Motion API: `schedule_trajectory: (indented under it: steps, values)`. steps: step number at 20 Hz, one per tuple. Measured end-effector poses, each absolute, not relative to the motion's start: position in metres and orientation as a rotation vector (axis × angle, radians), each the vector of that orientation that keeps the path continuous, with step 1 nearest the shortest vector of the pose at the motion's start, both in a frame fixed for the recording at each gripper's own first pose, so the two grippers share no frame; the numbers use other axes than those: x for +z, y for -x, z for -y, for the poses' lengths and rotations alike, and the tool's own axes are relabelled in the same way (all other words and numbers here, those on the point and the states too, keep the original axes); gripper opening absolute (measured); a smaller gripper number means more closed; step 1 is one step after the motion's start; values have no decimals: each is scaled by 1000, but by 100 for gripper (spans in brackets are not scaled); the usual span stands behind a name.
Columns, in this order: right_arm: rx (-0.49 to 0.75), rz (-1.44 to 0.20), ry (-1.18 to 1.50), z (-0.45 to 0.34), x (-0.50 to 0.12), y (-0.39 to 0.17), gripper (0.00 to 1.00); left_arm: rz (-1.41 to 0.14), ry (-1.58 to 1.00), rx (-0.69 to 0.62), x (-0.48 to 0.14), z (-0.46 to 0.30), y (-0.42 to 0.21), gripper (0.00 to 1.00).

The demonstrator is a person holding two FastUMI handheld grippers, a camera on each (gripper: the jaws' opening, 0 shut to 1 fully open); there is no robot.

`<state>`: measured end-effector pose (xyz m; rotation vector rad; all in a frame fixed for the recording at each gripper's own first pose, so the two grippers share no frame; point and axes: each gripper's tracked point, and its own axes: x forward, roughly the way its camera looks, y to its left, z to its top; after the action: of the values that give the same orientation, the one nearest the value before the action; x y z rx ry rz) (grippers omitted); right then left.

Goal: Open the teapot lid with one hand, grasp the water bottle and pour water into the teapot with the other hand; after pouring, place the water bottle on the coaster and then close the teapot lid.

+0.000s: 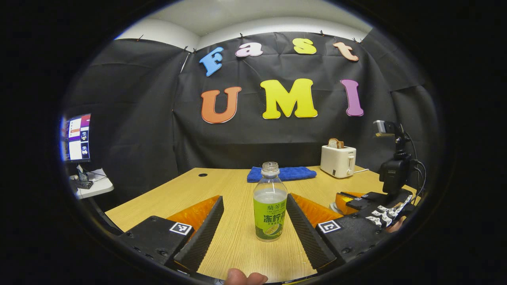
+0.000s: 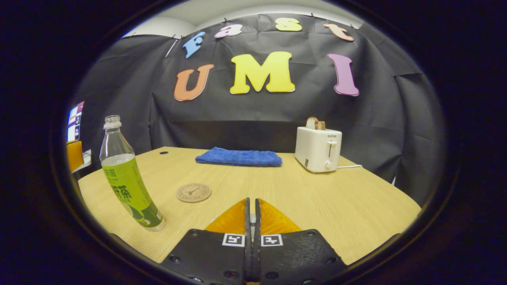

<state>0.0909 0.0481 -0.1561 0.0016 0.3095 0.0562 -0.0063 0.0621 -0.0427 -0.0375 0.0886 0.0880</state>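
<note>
An uncapped clear water bottle (image 1: 270, 202) with a green label stands upright on the wooden table (image 1: 237, 245), about half full. My left gripper (image 1: 254, 199) is open, one finger on each side of the bottle, and neither touches it. My right gripper (image 2: 252, 202) has its fingers pressed together with a pale sliver pinched in the slit. In the left gripper view, the right gripper (image 1: 348, 198) hovers low at the right, with a white rounded piece (image 1: 332, 207) under its tips, seemingly the teapot lid. A round wooden coaster (image 2: 193, 192) lies right of the bottle (image 2: 128, 186).
A white toaster (image 2: 318, 149) with bread in it stands at the back right, its cord trailing off. A folded blue towel (image 2: 239, 156) lies at the back middle. A monitor (image 1: 76, 137) sits on a side desk to the left. A thumb (image 1: 245, 277) shows at the near table edge.
</note>
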Motion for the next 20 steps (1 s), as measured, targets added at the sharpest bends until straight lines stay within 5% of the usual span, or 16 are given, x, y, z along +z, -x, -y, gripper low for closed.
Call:
schedule_trajectory:
  steps: [20]
  values:
    - [96,-157,7,-31,-71,-60,0,-226,108,27,-113,-38,-31,99]
